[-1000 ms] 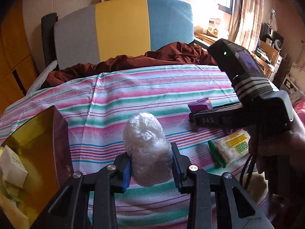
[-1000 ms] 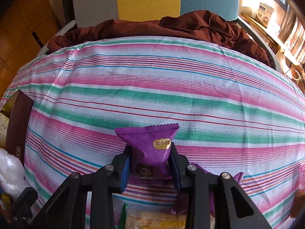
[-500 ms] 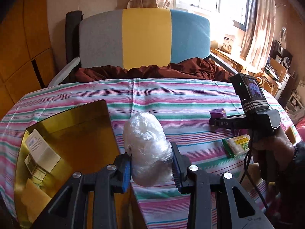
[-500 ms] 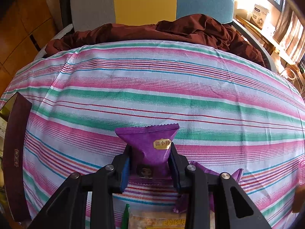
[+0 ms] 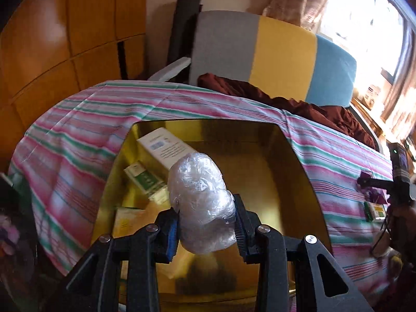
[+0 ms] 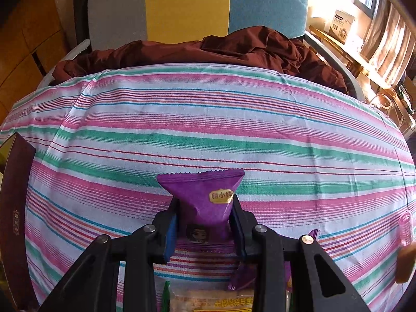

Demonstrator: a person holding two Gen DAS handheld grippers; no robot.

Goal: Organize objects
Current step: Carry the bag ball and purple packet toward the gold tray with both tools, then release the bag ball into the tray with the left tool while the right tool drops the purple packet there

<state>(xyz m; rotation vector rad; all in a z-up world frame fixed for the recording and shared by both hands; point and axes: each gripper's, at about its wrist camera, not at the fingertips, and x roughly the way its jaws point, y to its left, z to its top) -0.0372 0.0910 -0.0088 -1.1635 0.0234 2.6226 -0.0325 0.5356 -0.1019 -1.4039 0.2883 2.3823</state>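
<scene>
My left gripper (image 5: 205, 223) is shut on a clear plastic-wrapped bundle (image 5: 200, 197) and holds it above the open gold box (image 5: 291, 182) on the striped cloth. Inside the box lie a white carton (image 5: 162, 148) and a green-and-white packet (image 5: 145, 182). My right gripper (image 6: 204, 223) is shut on a purple snack packet (image 6: 202, 197) just above the cloth. The right gripper also shows in the left wrist view (image 5: 374, 182) at the far right, over a green-and-yellow packet (image 5: 375, 212).
A second purple packet (image 6: 244, 273) and a yellow-labelled snack pack (image 6: 215, 301) lie under the right gripper. A pink hair roller (image 6: 405, 227) sits at the right. The box's dark outer wall (image 6: 15, 208) stands at the left. A maroon garment (image 6: 208, 49) lies behind the cloth, before a chair.
My left gripper has swung left with the bundle, from beside the box to over its open inside. My right gripper has stayed nearly still with the purple packet.
</scene>
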